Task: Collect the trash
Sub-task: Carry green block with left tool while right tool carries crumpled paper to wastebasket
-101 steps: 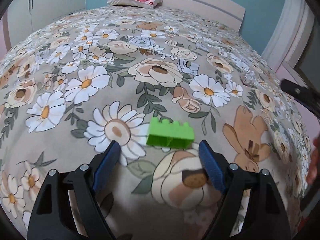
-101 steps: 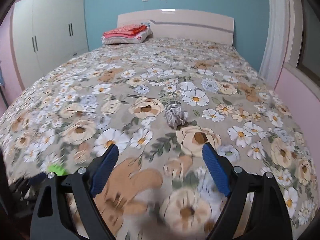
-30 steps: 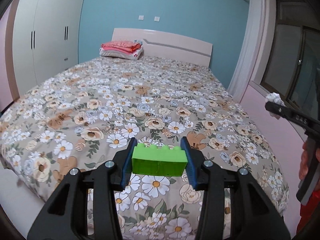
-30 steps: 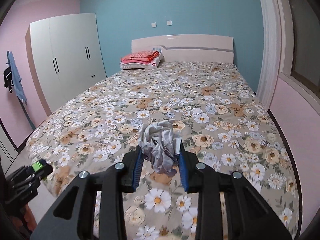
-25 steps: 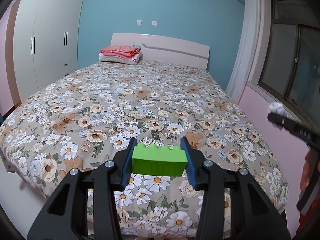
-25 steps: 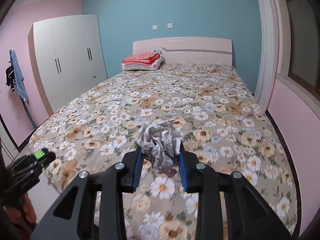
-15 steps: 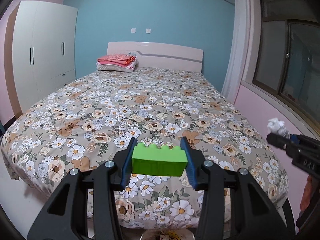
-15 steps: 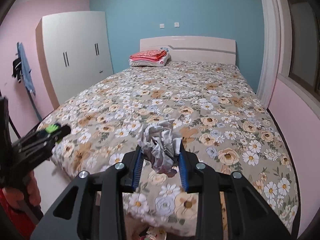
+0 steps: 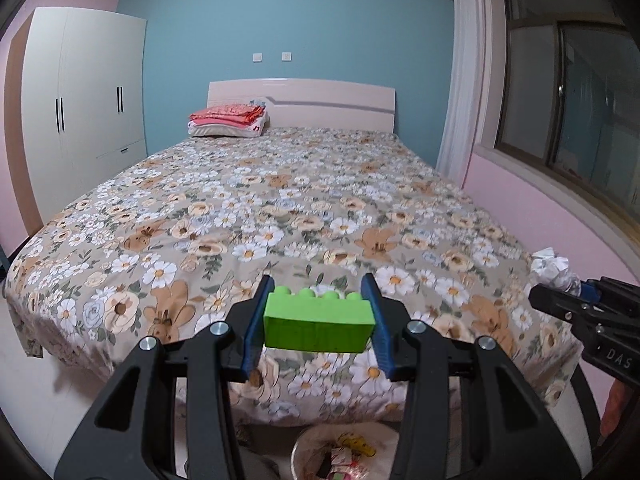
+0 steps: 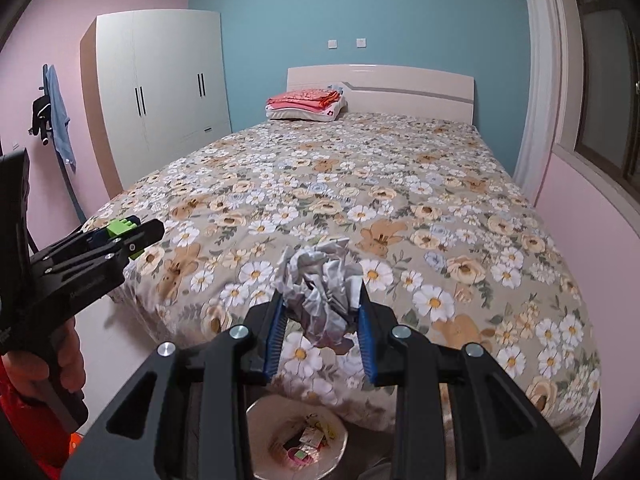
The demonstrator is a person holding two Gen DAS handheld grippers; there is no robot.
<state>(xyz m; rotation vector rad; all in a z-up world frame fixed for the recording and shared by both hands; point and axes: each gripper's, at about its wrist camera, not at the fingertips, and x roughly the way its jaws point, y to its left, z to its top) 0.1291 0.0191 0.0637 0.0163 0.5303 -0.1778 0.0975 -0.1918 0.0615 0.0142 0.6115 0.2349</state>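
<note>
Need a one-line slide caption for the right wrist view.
Right gripper holds crumpled paper above the bin at the foot of the bed.

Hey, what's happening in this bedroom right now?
A person is clearing trash off the bed. The left hand-held gripper is clamped on a green toy brick, and the right hand-held gripper grips a crumpled paper wad. Both are held past the foot of the bed, above a bin on the floor that already holds some rubbish.

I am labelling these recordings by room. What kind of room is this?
A bedroom, most likely: a large bed with a floral cover, a white wardrobe, and folded bedding by the headboard.
</note>
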